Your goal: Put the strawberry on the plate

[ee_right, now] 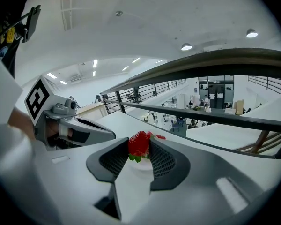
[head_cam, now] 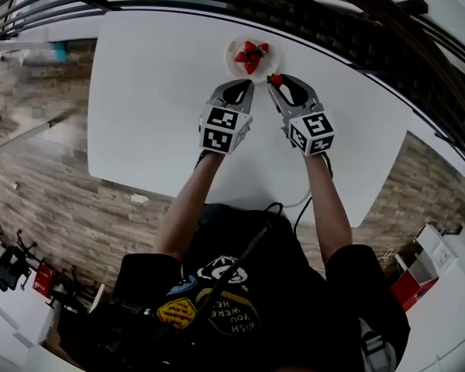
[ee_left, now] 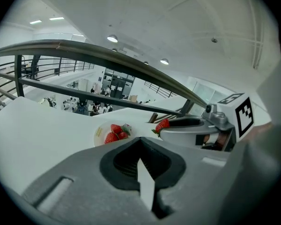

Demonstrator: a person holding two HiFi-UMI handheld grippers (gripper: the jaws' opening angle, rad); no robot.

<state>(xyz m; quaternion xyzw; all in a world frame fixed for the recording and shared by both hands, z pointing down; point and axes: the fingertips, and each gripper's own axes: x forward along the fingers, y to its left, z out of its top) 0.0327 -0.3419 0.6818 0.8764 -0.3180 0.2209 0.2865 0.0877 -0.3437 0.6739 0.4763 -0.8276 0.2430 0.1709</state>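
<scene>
The person's black shirt [head_cam: 294,285] is carrying a round white print [head_cam: 234,318], seen upside down, that is seeming to read "WISH YOU WERE HERE". The yellow patch [head_cam: 177,311] beside it is showing letters too small to read.

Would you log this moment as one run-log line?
right gripper: shut on strawberry, beside plate | left gripper: shut, empty | plate: holds other strawberries | placement: not yet done

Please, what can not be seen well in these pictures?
- Number of berries on the plate: too small in the head view; the left gripper covers its near edge in its own view.
- Plate in the right gripper view: mostly behind the held strawberry.
</scene>
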